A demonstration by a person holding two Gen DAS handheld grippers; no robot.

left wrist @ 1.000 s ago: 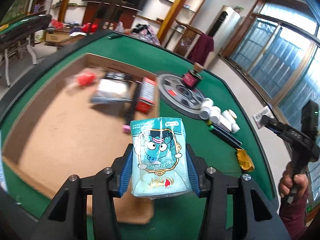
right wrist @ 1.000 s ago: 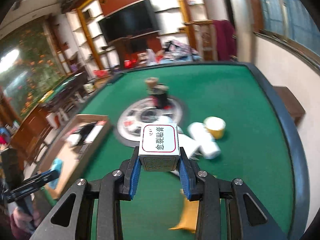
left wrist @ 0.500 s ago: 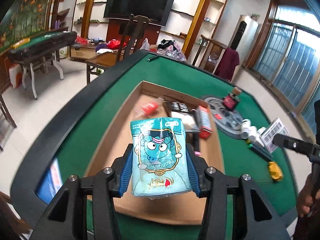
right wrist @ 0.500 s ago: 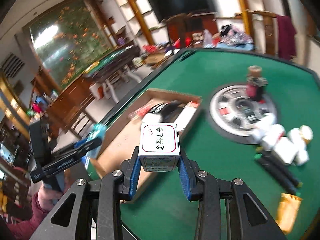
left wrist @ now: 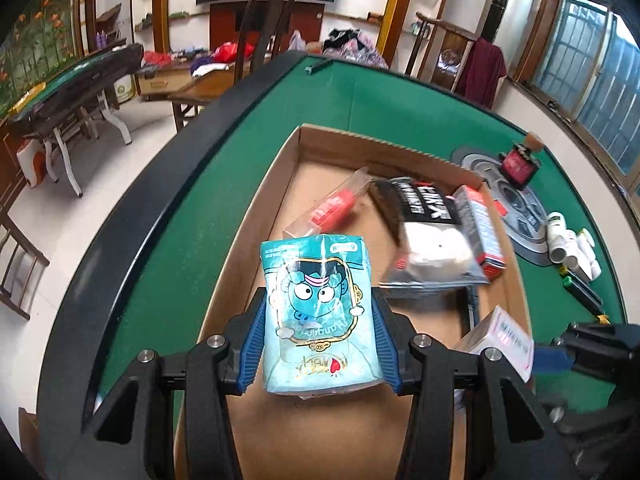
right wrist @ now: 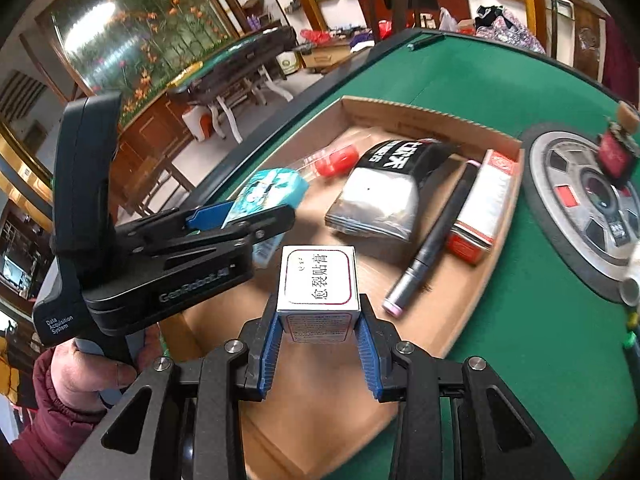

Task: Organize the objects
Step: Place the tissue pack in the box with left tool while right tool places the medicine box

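My left gripper (left wrist: pixel 319 344) is shut on a light blue tissue pack (left wrist: pixel 318 316) with a cartoon face, held above the near part of a shallow cardboard box (left wrist: pixel 248 216). My right gripper (right wrist: pixel 319 344) is shut on a small white box with red-framed print (right wrist: pixel 318 284), also over the cardboard box (right wrist: pixel 432 114). In the right wrist view the left gripper (right wrist: pixel 240 216) shows at the left with the tissue pack (right wrist: pixel 268 190), a hand (right wrist: pixel 88 372) holding its handle. The white box (left wrist: pixel 500 338) appears at the lower right of the left wrist view.
Inside the box lie a red-capped clear tube (right wrist: pixel 336 160), a black and silver pouch (right wrist: pixel 380 196), a dark pen (right wrist: pixel 436 240) and a red and white carton (right wrist: pixel 484 208). On the green table (left wrist: pixel 380 92) sit a round grey disc (right wrist: pixel 580 200), a small dark bottle (left wrist: pixel 520 162) and white bottles (left wrist: pixel 568 240).
Both grippers have swung from the table's right side to over the cardboard box, coming close together. Each keeps its hold on its item.
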